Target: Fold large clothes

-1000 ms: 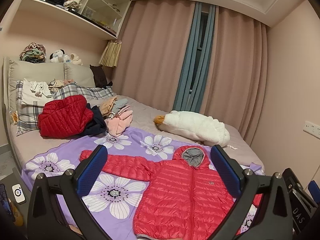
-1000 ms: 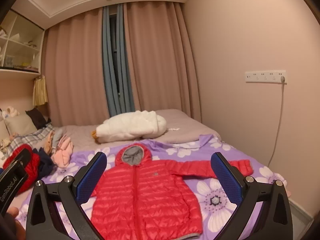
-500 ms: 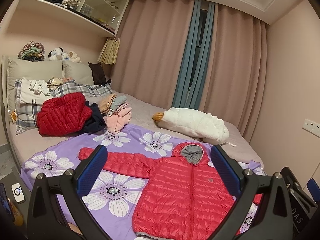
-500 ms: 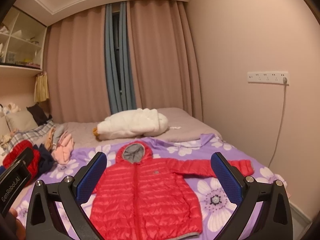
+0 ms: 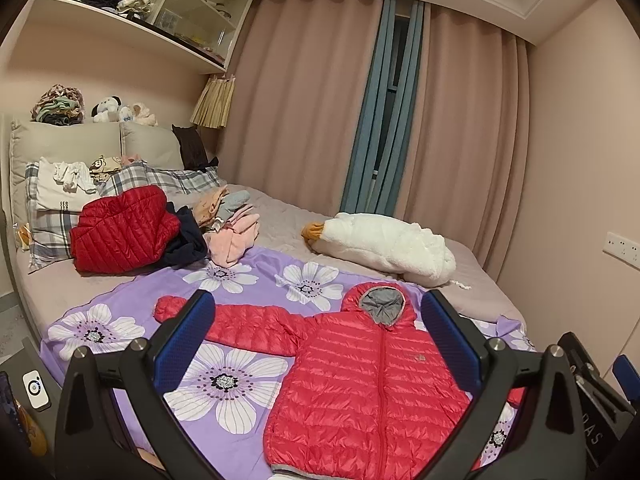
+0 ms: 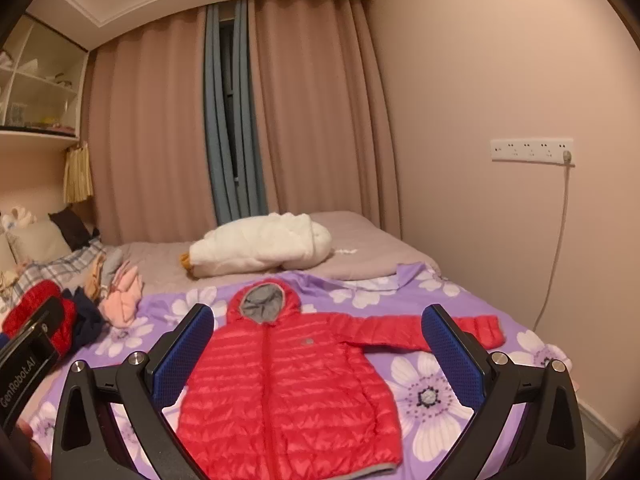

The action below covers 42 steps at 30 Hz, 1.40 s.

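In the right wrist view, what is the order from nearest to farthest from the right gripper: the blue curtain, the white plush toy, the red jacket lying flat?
From the right gripper:
1. Red jacket, directly below and ahead, flat on the purple sheet.
2. White plush toy, behind the hood, mid-bed.
3. Blue curtain, at the back wall.

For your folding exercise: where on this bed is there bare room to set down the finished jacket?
Free: the purple floral sheet beside the red jacket, and the grey bedding between the pink clothes and white plush. Crowded: the clothes pile by the pillows.
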Available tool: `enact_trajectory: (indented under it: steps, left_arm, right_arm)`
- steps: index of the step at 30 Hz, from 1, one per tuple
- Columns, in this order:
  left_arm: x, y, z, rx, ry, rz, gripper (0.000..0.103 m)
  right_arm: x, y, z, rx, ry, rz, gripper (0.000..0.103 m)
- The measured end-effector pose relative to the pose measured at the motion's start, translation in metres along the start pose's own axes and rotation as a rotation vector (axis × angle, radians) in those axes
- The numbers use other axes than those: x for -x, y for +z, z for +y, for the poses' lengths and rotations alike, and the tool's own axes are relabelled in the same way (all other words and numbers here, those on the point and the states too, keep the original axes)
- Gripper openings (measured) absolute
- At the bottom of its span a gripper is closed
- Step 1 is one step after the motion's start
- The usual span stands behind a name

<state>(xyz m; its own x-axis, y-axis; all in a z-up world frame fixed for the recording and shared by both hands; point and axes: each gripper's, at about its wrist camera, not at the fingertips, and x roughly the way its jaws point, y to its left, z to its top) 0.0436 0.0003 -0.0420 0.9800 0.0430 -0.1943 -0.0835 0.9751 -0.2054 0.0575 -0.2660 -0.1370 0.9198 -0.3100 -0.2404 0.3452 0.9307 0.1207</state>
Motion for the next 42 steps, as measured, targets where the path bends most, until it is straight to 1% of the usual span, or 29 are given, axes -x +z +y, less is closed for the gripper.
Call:
enact_trajectory:
  steps: [11, 18, 31, 37, 42]
  left_arm:
    - [-0.01, -0.003, -0.011, -0.05, 0.013, 0.044, 0.103]
    - [-0.009, -0.004, -0.01, -0.05, 0.003, 0.039, 0.103]
    - [-0.009, -0.004, -0.008, -0.039, 0.016, 0.031, 0.103]
    - [-0.008, -0.004, -0.007, -0.045, 0.03, 0.024, 0.103]
    - [-0.008, -0.005, -0.006, -0.045, 0.027, 0.024, 0.103]
  right_arm:
    - [-0.004, 0.003, -0.002, -0.008, -0.015, 0.009, 0.103]
    - [-0.004, 0.002, -0.004, -0.002, -0.021, 0.011, 0.103]
    - [-0.004, 0.001, -0.003, 0.009, -0.019, 0.015, 0.103]
    - [-0.003, 0.0, 0.002, 0.043, -0.031, 0.006, 0.103]
    - [-0.002, -0.001, 0.003, 0.05, -0.02, 0.008, 0.103]
